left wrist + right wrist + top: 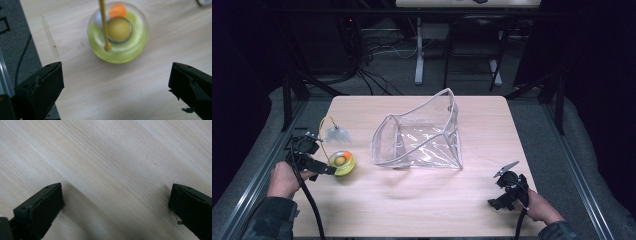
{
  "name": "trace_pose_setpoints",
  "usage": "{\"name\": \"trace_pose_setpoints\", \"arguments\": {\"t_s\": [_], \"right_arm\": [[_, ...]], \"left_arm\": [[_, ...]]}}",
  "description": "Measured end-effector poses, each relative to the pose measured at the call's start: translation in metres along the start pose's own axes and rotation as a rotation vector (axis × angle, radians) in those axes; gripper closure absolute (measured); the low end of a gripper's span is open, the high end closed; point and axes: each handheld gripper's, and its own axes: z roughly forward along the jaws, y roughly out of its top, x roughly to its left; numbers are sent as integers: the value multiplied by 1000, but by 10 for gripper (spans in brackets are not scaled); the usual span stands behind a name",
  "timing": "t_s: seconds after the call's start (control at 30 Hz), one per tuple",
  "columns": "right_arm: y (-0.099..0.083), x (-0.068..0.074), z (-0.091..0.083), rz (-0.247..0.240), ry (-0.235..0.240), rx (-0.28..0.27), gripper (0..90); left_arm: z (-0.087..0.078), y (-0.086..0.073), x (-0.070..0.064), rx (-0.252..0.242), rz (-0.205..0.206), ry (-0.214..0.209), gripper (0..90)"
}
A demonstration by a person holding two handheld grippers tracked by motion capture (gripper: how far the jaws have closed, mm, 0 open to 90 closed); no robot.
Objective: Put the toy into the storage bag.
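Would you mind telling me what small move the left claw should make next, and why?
Probably ease the left claw forward around the yellow-green toy: its jaws stand wide open, the toy lies just ahead on the table, untouched.

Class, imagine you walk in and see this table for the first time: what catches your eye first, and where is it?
A large clear plastic bag stands open at the table's centre. Left of it sits a small yellow-green round toy with a yellow cord, right ahead of the open left gripper. The right gripper, open too, hovers over bare wood.
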Motion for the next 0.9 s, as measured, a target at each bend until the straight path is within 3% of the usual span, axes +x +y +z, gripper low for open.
{"name": "trace_pose_setpoints", "arguments": {"t_s": [0.3,0.67,0.9], "right_arm": [[0,1,0,-11,-8,-1,0],[0,1,0,-14,-7,-2,0],[-1,1,0,-12,-3,-5,0]], "left_arm": [[-8,12,17,-20,-18,-86,0],[-30,34,26,-53,-14,-85,0],[-42,54,26,-37,39,-97,2]]}}
